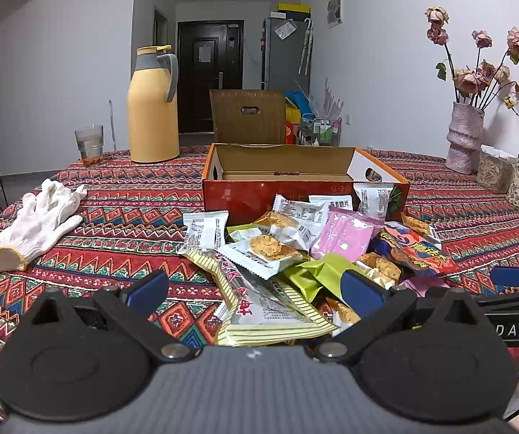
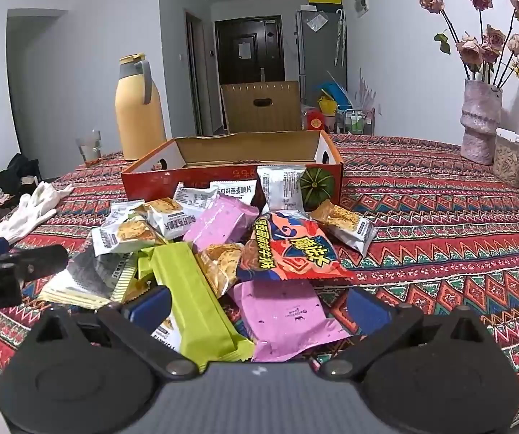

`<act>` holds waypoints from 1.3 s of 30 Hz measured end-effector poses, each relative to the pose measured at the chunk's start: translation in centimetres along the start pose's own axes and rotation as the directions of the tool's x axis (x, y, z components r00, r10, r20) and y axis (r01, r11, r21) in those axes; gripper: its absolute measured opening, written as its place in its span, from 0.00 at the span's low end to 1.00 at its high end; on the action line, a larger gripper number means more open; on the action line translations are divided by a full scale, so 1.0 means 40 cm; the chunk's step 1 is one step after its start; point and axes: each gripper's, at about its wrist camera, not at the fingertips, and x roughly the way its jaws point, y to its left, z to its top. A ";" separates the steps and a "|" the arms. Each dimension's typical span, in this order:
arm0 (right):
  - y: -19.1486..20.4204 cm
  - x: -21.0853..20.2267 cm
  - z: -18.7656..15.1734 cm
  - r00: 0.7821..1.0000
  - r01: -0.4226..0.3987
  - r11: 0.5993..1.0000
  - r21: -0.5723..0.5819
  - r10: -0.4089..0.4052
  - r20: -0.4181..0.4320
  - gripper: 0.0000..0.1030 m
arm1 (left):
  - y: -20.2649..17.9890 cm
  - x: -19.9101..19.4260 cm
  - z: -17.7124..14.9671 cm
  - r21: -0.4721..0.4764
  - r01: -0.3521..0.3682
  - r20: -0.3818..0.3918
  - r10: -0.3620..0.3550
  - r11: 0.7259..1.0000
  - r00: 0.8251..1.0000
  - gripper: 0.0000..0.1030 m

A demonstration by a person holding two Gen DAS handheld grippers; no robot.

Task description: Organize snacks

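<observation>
Yellow flask (image 1: 153, 108), white glove (image 1: 39, 224), vase (image 1: 463, 137)

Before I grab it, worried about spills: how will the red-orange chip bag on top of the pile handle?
The red-orange chip bag looks puffy, so probably light and crushable. Its glossy film may slip. It lies atop loose packets, so pushing likely shifts them.

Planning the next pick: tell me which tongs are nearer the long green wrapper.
Right. The right tongs are open with the long green wrapper lying between their fingers. The left tongs are open over the striped packet, with the green wrapper by their right finger.
</observation>
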 end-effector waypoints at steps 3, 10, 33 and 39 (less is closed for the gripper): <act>0.000 0.002 -0.001 1.000 0.000 1.000 0.000 0.000 0.000 1.00 | 0.000 0.000 -0.005 -0.001 0.003 -0.001 -0.003 1.000 1.000 1.00; 0.000 0.003 -0.003 1.000 -0.001 1.000 0.001 0.001 0.000 1.00 | 0.005 0.001 -0.010 -0.011 0.002 -0.004 -0.003 1.000 1.000 1.00; 0.002 0.008 -0.011 1.000 0.000 1.000 -0.001 0.000 -0.002 1.00 | 0.011 0.003 -0.018 -0.021 0.006 -0.010 -0.006 1.000 1.000 1.00; 0.002 0.009 -0.012 1.000 -0.001 1.000 -0.001 0.001 -0.002 1.00 | 0.009 0.004 -0.019 -0.023 0.006 -0.012 -0.006 1.000 1.000 1.00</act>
